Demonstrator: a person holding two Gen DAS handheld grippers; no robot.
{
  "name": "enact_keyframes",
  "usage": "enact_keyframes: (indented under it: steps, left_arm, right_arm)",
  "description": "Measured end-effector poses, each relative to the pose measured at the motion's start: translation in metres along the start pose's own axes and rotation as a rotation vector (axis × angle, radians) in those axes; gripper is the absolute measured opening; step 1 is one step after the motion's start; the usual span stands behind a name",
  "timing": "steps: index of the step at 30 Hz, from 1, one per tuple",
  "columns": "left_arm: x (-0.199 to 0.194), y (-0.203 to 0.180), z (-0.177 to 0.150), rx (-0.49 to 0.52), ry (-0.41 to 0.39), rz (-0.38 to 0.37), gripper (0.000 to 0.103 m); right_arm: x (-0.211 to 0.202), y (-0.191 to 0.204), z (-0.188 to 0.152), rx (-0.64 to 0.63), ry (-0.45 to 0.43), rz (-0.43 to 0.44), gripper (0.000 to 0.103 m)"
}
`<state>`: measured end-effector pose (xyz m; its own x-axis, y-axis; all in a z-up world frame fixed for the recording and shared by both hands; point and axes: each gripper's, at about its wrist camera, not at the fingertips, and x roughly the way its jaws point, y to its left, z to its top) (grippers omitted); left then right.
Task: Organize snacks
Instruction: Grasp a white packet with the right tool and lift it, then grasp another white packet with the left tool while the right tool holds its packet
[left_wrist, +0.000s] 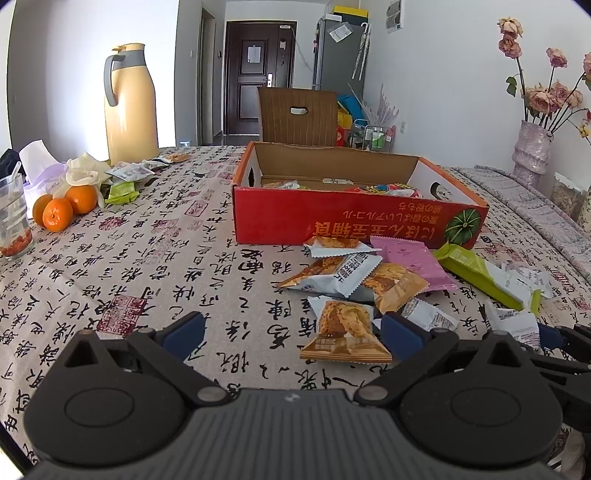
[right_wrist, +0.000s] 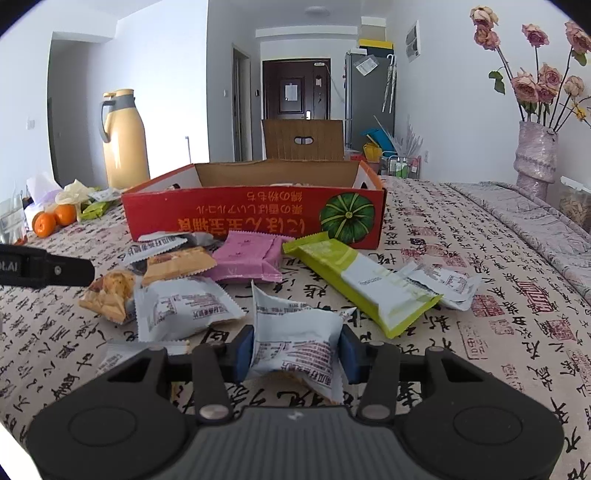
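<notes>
Domestic room, door and fridge at the back, bench (right_wrist: 461, 236) under a calligraphy-print cloth. Red cardboard box (right_wrist: 255, 216) sits open-topped mid-bench, clearly the bin for the snacks, some already inside it in the left wrist view. Loose pile of wrappers lies just in front of it: pink packet (right_wrist: 245, 260), green bar (right_wrist: 354, 277), orange pastry packs. My right gripper (right_wrist: 297, 352) is pinched on a white snack packet (right_wrist: 295, 332), pads pressing both sides, wrapper crumpled, low near the cloth, probably ready to lift toward the box. My left gripper (left_wrist: 291, 332) is wide apart, holding nothing, an orange pastry pack (left_wrist: 345, 330) lying between its fingers untouched. Box contents mostly hidden behind its front wall; packet lettering unreadable; left bench edge cut off.
</notes>
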<state>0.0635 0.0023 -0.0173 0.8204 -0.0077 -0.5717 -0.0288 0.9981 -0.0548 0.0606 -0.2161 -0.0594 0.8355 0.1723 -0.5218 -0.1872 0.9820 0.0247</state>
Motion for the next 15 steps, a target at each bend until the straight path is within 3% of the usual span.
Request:
enact_keyframes:
  steps: [15]
  left_arm:
    - [-0.017,-0.025,-0.003,0.026,-0.015,-0.034,0.103]
  right_arm:
    - [-0.022,-0.013,-0.002,0.037,-0.060,-0.003,0.047]
